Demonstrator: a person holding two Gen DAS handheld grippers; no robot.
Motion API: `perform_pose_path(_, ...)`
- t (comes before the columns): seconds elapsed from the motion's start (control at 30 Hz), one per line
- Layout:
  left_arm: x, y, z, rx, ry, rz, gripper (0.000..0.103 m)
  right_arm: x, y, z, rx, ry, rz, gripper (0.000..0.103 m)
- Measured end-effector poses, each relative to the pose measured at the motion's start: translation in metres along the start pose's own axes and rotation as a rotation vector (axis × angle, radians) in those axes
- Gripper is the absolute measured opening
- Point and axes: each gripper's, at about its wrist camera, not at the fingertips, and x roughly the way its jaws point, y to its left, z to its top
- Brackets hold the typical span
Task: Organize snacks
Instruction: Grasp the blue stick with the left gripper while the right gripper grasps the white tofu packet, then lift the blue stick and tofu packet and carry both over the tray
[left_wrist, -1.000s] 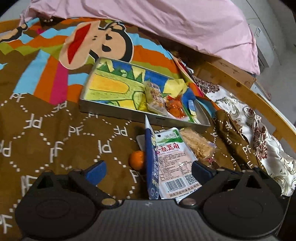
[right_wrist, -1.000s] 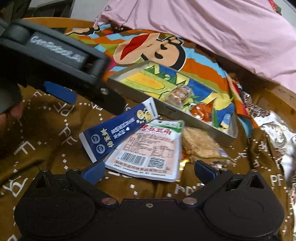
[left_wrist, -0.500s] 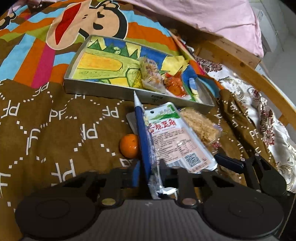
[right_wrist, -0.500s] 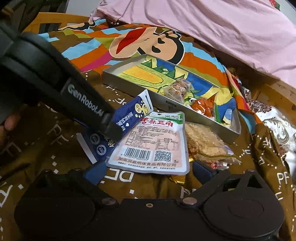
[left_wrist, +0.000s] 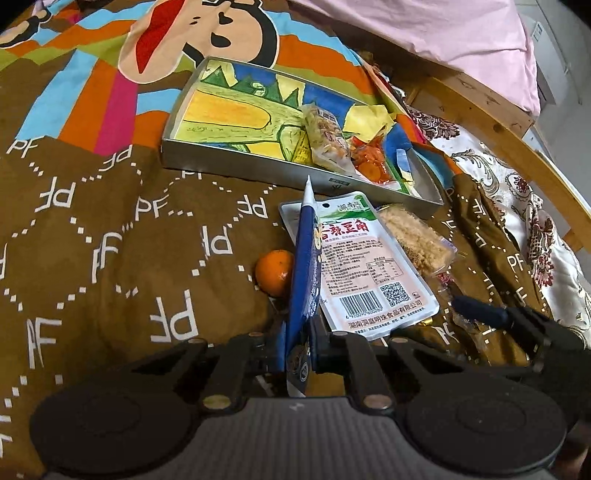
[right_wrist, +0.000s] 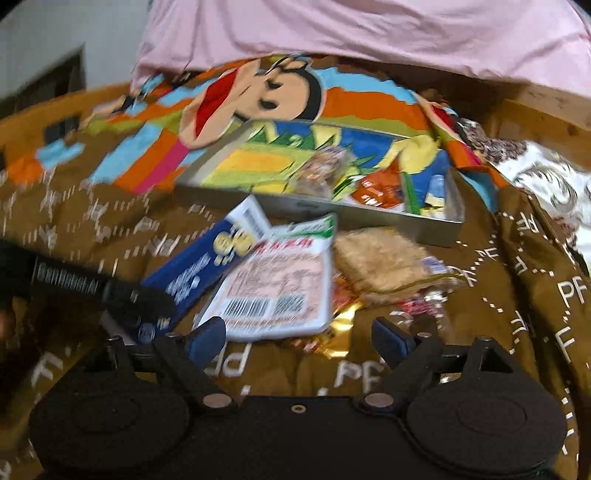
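My left gripper (left_wrist: 297, 349) is shut on the near end of a long blue snack packet (left_wrist: 304, 266), which stands on edge and points toward the metal tray (left_wrist: 258, 166). The packet also shows in the right wrist view (right_wrist: 201, 269), with the left gripper (right_wrist: 147, 308) clamped on it. Beside it lie a white-and-pink packet (left_wrist: 365, 266), a beige crumbly packet (left_wrist: 413, 240) and a small orange (left_wrist: 275, 273). The tray holds a clear snack bag (left_wrist: 327, 138) and an orange packet (left_wrist: 371, 162). My right gripper (right_wrist: 299, 339) is open and empty, just short of the white-and-pink packet (right_wrist: 277, 288).
A brown patterned blanket (left_wrist: 110, 258) covers the bed. A pink pillow (left_wrist: 424, 33) lies behind the tray. A wooden bed rail (left_wrist: 517, 147) and floral cloth (left_wrist: 535, 229) are at the right. Gold and red wrappers (right_wrist: 340, 325) lie near my right gripper.
My left gripper has closed on the blue packet and tipped it onto its edge. My right gripper has drawn in toward the packets, and its view is now blurred.
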Motion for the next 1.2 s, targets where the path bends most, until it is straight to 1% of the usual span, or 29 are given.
perform_pose_path(0.07,0.003,0.000,0.001,0.004,-0.002,-0.006,0.014,0.007,-0.011,0.005,0.056,0.003,0.038,0.086)
perform_pose_path(0.13,0.007,0.001,0.003,-0.003,-0.009,-0.014,0.015,0.017,-0.022,0.009,0.115,0.021,0.085,0.082)
perform_pose_path(0.17,0.008,0.002,0.004,-0.007,-0.010,-0.018,0.016,0.022,-0.027,0.010,0.151,0.025,0.105,0.075)
perform_pose_path(0.2,0.010,0.002,0.004,-0.010,-0.009,-0.025,0.016,0.026,-0.031,0.011,0.186,0.031,0.122,0.073)
perform_pose_path(0.3,0.017,0.001,0.008,-0.014,-0.008,-0.028,0.019,0.034,-0.041,0.011,0.292,0.036,0.177,0.073)
perform_pose_path(0.33,0.018,0.001,0.008,-0.020,-0.009,-0.028,0.020,0.034,-0.042,0.011,0.302,0.034,0.184,0.071)
perform_pose_path(0.37,0.019,0.001,0.008,-0.024,-0.010,-0.028,0.020,0.033,-0.041,0.011,0.303,0.033,0.186,0.064)
perform_pose_path(0.4,0.019,0.001,0.008,-0.025,-0.011,-0.025,0.020,0.033,-0.040,0.011,0.301,0.034,0.182,0.054)
perform_pose_path(0.47,0.018,-0.001,0.006,-0.015,-0.011,-0.011,0.018,0.032,-0.040,0.009,0.319,0.042,0.178,0.044)
perform_pose_path(0.53,0.015,-0.004,0.004,-0.010,-0.011,0.010,0.016,0.030,-0.043,0.008,0.372,0.051,0.192,0.040)
perform_pose_path(0.63,0.010,-0.008,0.000,-0.029,-0.006,0.040,0.014,0.028,-0.048,0.002,0.458,0.073,0.223,0.030)
perform_pose_path(0.67,0.008,-0.009,-0.001,-0.031,-0.007,0.049,0.013,0.027,-0.049,0.001,0.479,0.075,0.229,0.022)
perform_pose_path(0.7,0.005,-0.011,-0.003,-0.028,-0.009,0.059,0.012,0.025,-0.049,-0.001,0.493,0.071,0.226,0.018)
perform_pose_path(0.73,0.003,-0.013,-0.005,-0.024,-0.012,0.070,0.011,0.023,-0.048,-0.001,0.495,0.065,0.224,0.016)
perform_pose_path(0.8,-0.001,-0.017,-0.010,-0.013,-0.011,0.090,0.010,0.018,-0.045,0.001,0.466,0.047,0.202,0.009)
perform_pose_path(0.87,-0.005,-0.021,-0.015,-0.013,-0.006,0.107,0.009,0.008,-0.037,0.003,0.398,0.018,0.162,0.008)
perform_pose_path(0.97,-0.015,-0.024,-0.023,-0.033,0.000,0.124,0.009,-0.016,-0.023,0.005,0.264,-0.023,0.109,0.008)
perform_pose_path(1.03,-0.023,-0.024,-0.029,-0.039,0.002,0.133,0.009,-0.034,-0.007,0.004,0.125,-0.052,0.058,0.007)
perform_pose_path(1.1,-0.031,-0.025,-0.035,-0.037,0.002,0.141,0.009,-0.055,0.015,-0.002,-0.061,-0.088,-0.006,0.007)
perform_pose_path(1.17,-0.039,-0.024,-0.042,-0.038,-0.002,0.141,0.009,-0.072,0.033,-0.013,-0.199,-0.112,-0.033,0.007)
perform_pose_path(1.2,-0.043,-0.023,-0.045,-0.042,-0.004,0.138,0.009,-0.077,0.040,-0.018,-0.244,-0.114,-0.037,0.007)
